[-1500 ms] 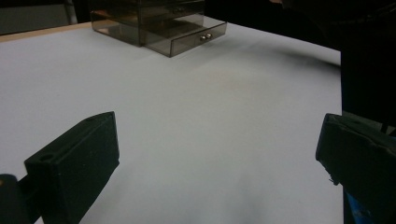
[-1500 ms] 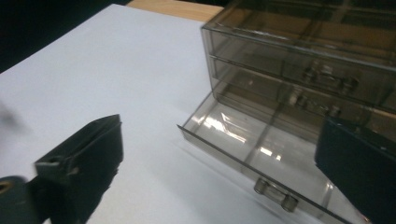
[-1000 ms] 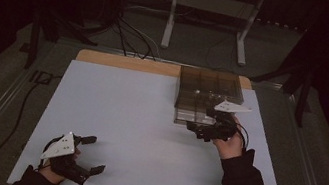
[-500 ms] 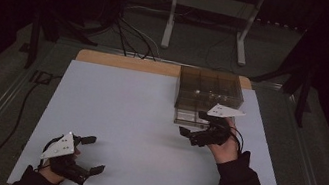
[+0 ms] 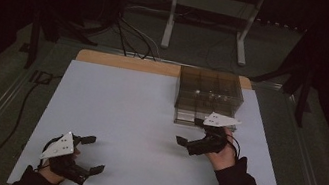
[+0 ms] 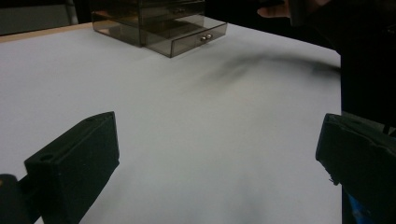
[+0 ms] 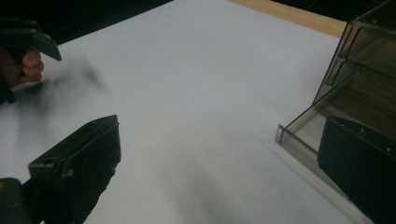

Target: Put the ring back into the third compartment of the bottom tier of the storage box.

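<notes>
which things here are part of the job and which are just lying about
In the job:
- smoky clear plastic drawer box, bottom drawer pulled out
- right gripper, jaws open, near that box
- left gripper, jaws open

Lying about:
- white metal stand
- black cables

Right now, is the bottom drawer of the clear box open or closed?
Open: the bottom drawer sticks out from the clear box front.

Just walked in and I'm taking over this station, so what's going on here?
A person holds tongs in each hand over a white table. The right tongs are open, holding nothing, just in front of a clear drawer box whose bottom drawer is pulled out. The left tongs are open too, near the table's front edge.
</notes>
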